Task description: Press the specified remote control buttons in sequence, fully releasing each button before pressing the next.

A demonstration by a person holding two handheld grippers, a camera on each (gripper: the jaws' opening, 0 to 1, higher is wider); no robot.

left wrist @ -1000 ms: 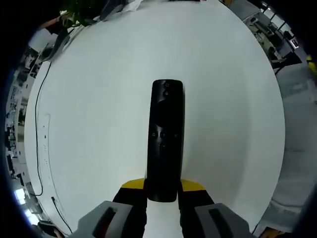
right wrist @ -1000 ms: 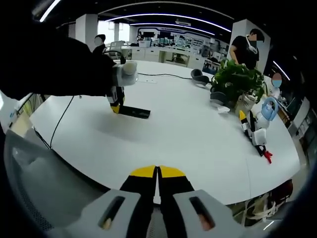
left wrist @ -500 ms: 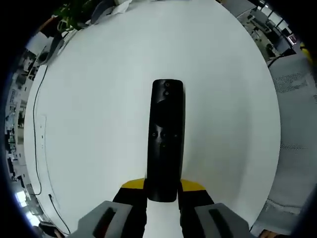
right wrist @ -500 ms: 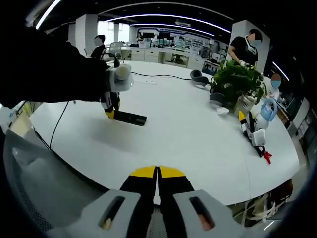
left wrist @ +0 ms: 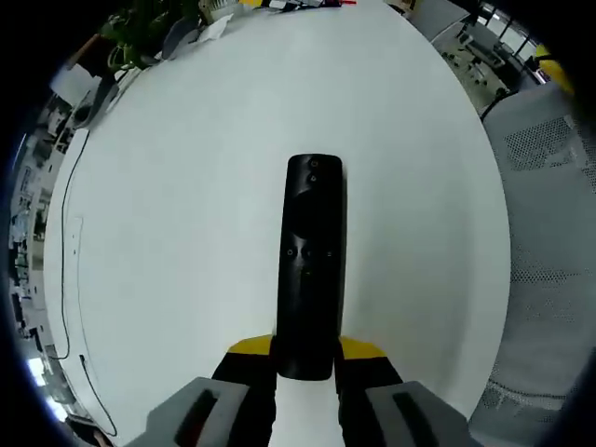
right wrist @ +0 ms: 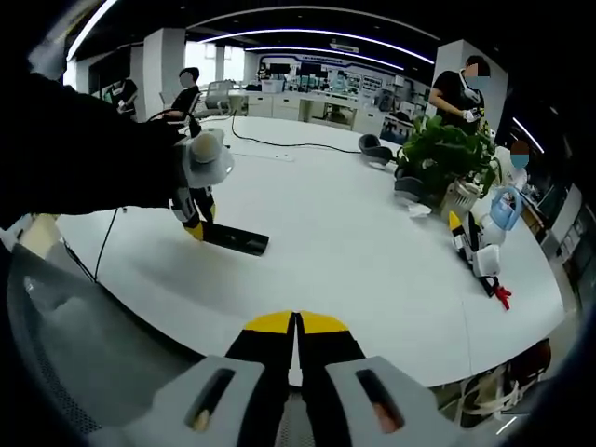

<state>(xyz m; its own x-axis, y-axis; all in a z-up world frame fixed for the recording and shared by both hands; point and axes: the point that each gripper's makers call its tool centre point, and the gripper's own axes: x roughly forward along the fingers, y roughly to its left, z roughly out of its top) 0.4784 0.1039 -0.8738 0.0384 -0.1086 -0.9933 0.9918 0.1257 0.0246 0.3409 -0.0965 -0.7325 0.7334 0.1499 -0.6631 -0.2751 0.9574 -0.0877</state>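
Observation:
A long black remote control with small round buttons points away from me in the left gripper view, its near end clamped between the yellow-tipped jaws of my left gripper, which is shut on it above the white table. In the right gripper view the same remote sticks out to the right of the left gripper, held by a dark-sleeved arm just over the table. My right gripper is shut with nothing in it, near the table's front edge.
A potted plant stands at the back right, with bottles and small items beside it. A black cable runs along the table's left side. A grey mesh chair stands beside the table. People stand in the background.
The left gripper with the remote has moved leftward and slightly toward me in the right gripper view. The left view has turned over the table. My right gripper stays still.

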